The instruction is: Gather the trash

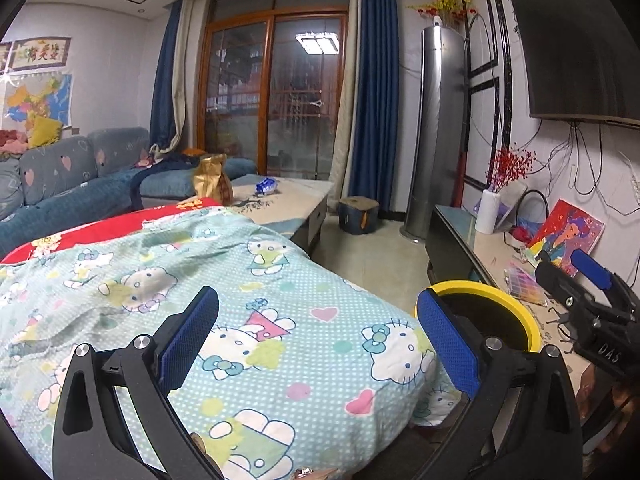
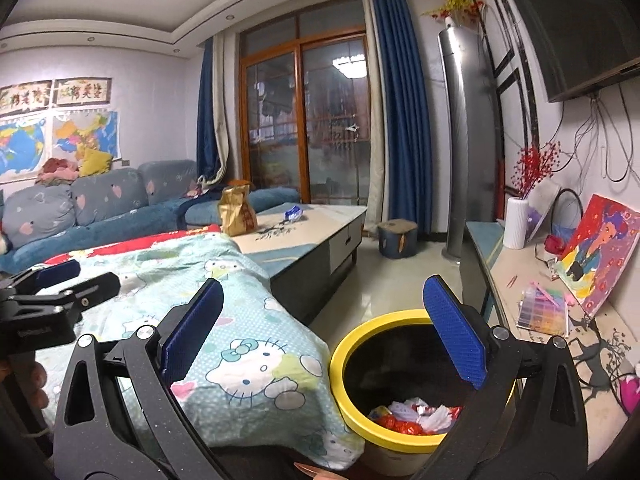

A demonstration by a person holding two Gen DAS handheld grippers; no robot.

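Note:
A yellow-rimmed black bin [image 2: 340,356] stands on the floor beside a quilt-covered table; red and white wrappers [image 2: 416,414] lie in its bottom. My right gripper [image 2: 324,334] is open over the bin's near side, with nothing between its blue pads. My left gripper [image 1: 318,338] is open and empty above the cartoon-cat quilt [image 1: 240,280]; the bin's rim [image 1: 480,286] shows past its right finger. Far off on the coffee table lie a blue wrapper [image 1: 267,186] and a gold paper bag [image 1: 212,180], seen also as wrapper [image 2: 294,213] and bag [image 2: 237,210] in the right wrist view.
A blue sofa [image 1: 72,176] lines the left wall. The coffee table [image 2: 320,232] sits mid-room, a small stool [image 2: 398,238] beyond it. A TV cabinet [image 2: 516,280] on the right holds a vase, a painting and a bead box. Tiled floor runs between.

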